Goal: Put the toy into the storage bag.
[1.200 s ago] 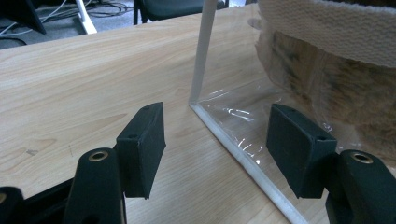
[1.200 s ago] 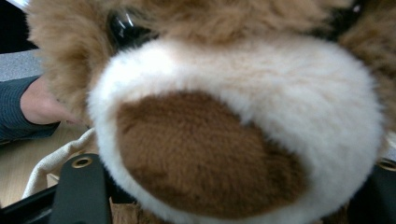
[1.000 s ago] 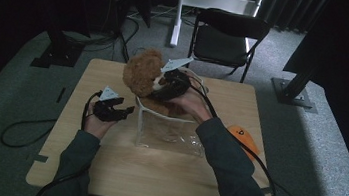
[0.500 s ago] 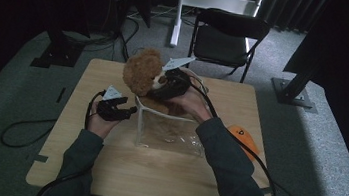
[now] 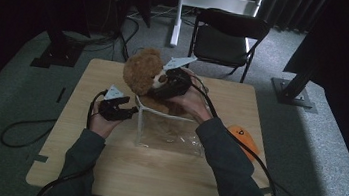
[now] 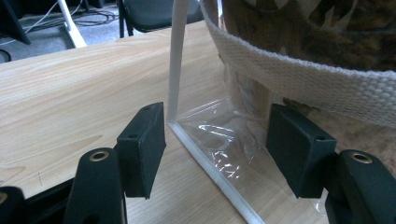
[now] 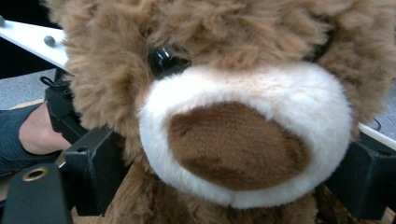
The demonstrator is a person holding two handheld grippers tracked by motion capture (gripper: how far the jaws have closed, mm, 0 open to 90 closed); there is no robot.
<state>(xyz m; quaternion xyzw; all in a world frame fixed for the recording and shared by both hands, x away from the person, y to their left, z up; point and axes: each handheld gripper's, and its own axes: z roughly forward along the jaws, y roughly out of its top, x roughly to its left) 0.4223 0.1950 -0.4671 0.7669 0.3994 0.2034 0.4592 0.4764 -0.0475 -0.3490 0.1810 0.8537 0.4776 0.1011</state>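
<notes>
Teddy bear (image 5: 143, 72) is sitting upright w/ its lower body going into the mouth of the clear plastic bag (image 5: 168, 130), head sticking out above the bag's white woven rim. In the right gripper view the bear's face is right up against the cam, white muzzle and brown nose between the 2 black jaws.

Right gripper (image 5: 169, 88) is coming in from the bear's right side at neck level. Its jaws have just been opening; the bear's muzzle is sitting between them, pads close on both sides of the fur, but can't tell if they're pressing, so grip is unclear.

Left gripper (image 5: 121, 111) is sitting just left of the bear, low, at the bag's near-left corner. In the left gripper view (image 6: 215, 140) its 2 jaws are standing apart, straddling the bag's white seam and clear film, pads not touching either; nothing is being held.

Bag is lying flat on the wooden table (image 5: 153, 176), stretching from the bear toward the person. Orange thing (image 5: 244, 139) is lying well right of the bear near the table edge. Black folding chair (image 5: 225, 36) is standing behind the bear, past the table.
</notes>
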